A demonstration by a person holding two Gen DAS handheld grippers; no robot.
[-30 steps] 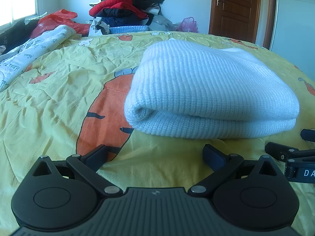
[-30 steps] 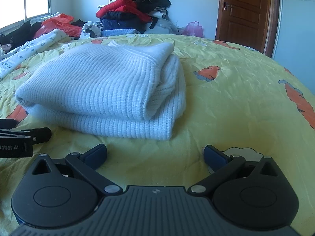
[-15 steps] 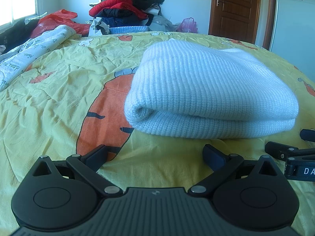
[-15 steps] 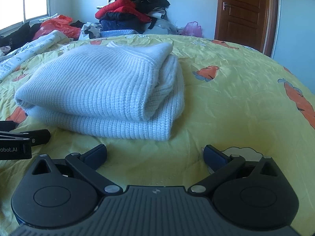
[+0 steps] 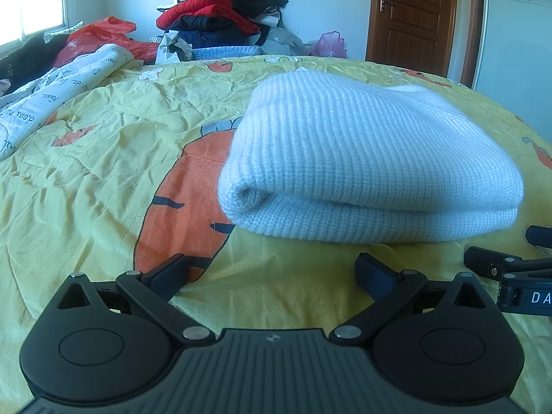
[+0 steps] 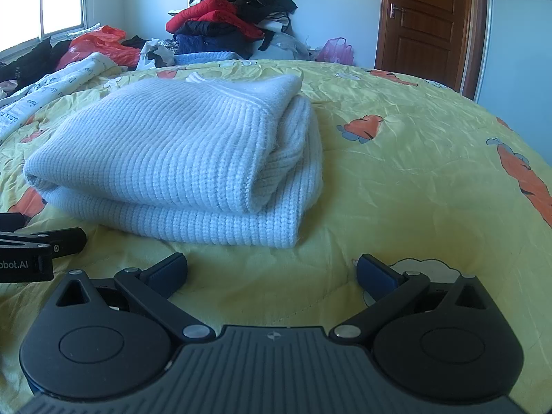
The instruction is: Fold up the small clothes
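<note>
A white knit sweater (image 5: 365,158) lies folded into a thick bundle on the yellow bedspread (image 5: 103,172); the same sweater (image 6: 179,158) fills the left half of the right wrist view. My left gripper (image 5: 274,270) rests low on the bed just in front of the bundle, open and holding nothing. My right gripper (image 6: 272,270) sits open in front of the sweater's right end, also holding nothing. Each gripper's black fingers (image 5: 496,269) show at the edge of the other's view (image 6: 45,241).
A heap of red, black and blue clothes (image 5: 220,17) is piled at the far side of the bed. A white printed cloth (image 5: 45,100) and red plastic bags (image 5: 96,36) lie at the far left. A brown door (image 5: 414,13) stands at the back right.
The right wrist view has shifted very slightly; the sweater and both open grippers stay as they were.
</note>
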